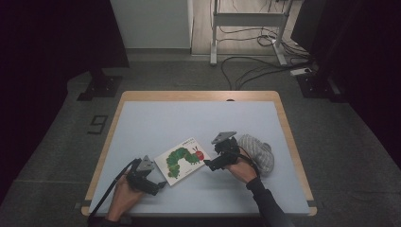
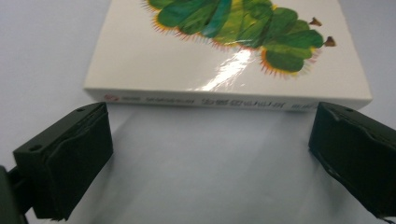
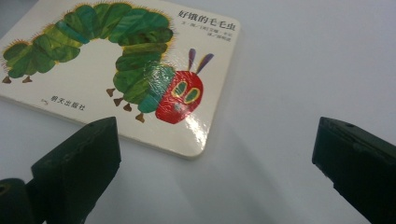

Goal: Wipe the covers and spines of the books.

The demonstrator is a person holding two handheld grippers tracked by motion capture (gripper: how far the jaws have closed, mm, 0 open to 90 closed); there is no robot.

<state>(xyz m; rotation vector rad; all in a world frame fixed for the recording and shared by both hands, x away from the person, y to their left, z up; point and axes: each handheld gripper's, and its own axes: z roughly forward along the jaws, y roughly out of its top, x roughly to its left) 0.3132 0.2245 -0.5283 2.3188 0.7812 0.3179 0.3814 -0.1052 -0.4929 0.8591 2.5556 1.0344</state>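
A white board book (image 1: 183,160) with a green caterpillar on its cover lies flat on the pale table (image 1: 189,123), closed. My left gripper (image 1: 161,186) rests at the book's near left corner, open, its jaws facing the spine (image 2: 224,101) with bare table between them. My right gripper (image 1: 208,164) sits just right of the book, open and empty, close to the corner by the caterpillar's red head (image 3: 180,95). A hand holds each gripper.
A grey knitted cloth item (image 1: 257,152) lies on the table right behind my right hand. The table's wooden edge (image 1: 198,95) runs along the far side. Cables and stand legs (image 1: 246,52) are on the floor beyond.
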